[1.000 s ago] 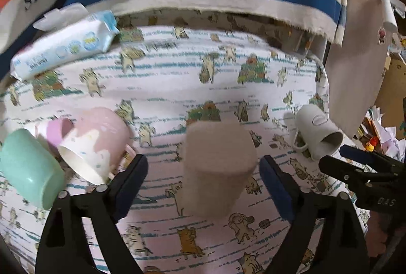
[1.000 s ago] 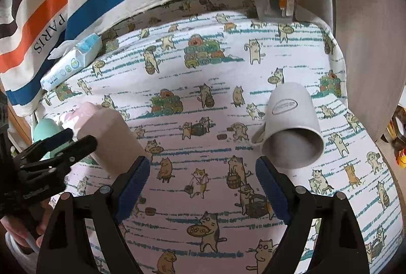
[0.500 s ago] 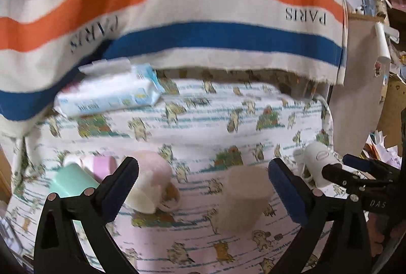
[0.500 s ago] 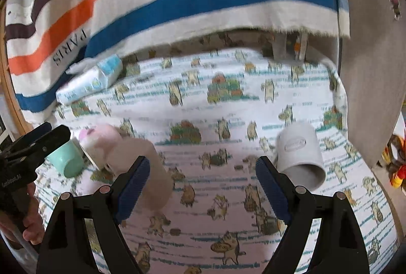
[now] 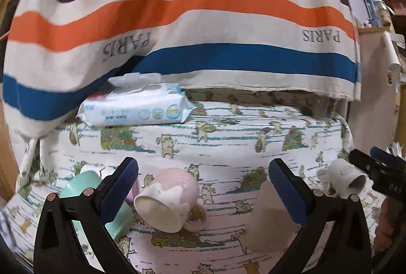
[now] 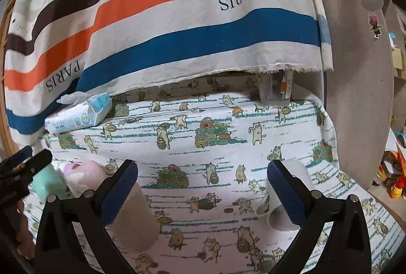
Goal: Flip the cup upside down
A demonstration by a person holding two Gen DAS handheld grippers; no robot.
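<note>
A beige cup (image 5: 269,220) stands upside down on the cat-print cloth (image 5: 228,139); it also shows in the right wrist view (image 6: 137,220). A pink-and-white mug (image 5: 167,197) and a mint cup (image 5: 83,187) lie on their sides at the left. A white mug (image 5: 345,180) lies on its side at the right, also in the right wrist view (image 6: 281,210). My left gripper (image 5: 203,187) is open and empty, back from the cups. My right gripper (image 6: 203,187) is open and empty, above the cloth.
A pack of wet wipes (image 5: 137,106) lies at the back left, under a hanging striped cloth (image 5: 192,20). A wooden panel (image 6: 360,86) stands at the table's right edge, with clutter beyond it.
Both grippers have pulled back and tilted up, away from the cups. The beige cup stays upside down on the cloth and now looks smaller and lower in both views.
</note>
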